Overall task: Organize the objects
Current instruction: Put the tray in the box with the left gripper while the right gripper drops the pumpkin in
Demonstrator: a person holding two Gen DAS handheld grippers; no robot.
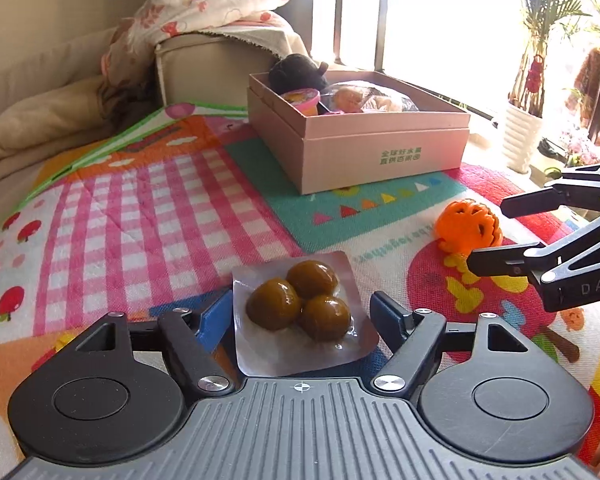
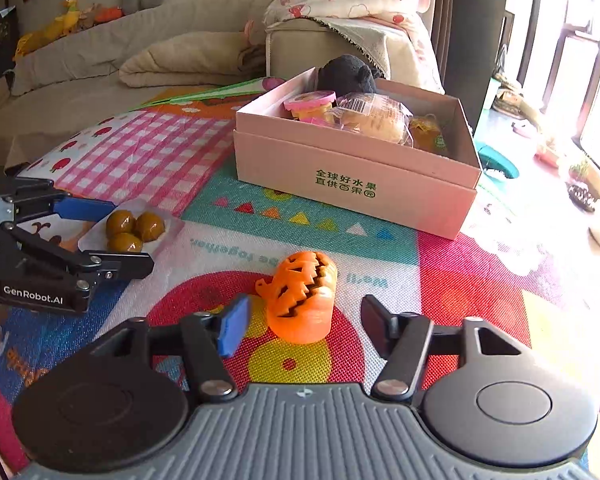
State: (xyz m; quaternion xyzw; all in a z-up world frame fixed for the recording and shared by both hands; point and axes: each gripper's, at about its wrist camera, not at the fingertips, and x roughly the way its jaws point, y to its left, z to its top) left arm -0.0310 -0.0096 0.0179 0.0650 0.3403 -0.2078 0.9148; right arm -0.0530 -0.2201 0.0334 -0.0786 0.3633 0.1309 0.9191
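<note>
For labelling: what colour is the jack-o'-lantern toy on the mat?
Orange jack-o'-lantern toy, seen best in the right wrist view.

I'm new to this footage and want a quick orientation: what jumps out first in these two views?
The orange pumpkin toy sits on the bright play mat, framed by the open right claw. To its left, a sealed pack of three brown balls lies between the open left claw's fingers. Behind both stands a pink box, already holding snacks and a black plush.

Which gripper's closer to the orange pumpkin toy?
Right. The right gripper is open with the pumpkin toy between its fingers. The left gripper is off to the side, open around the pack of brown balls.
</note>
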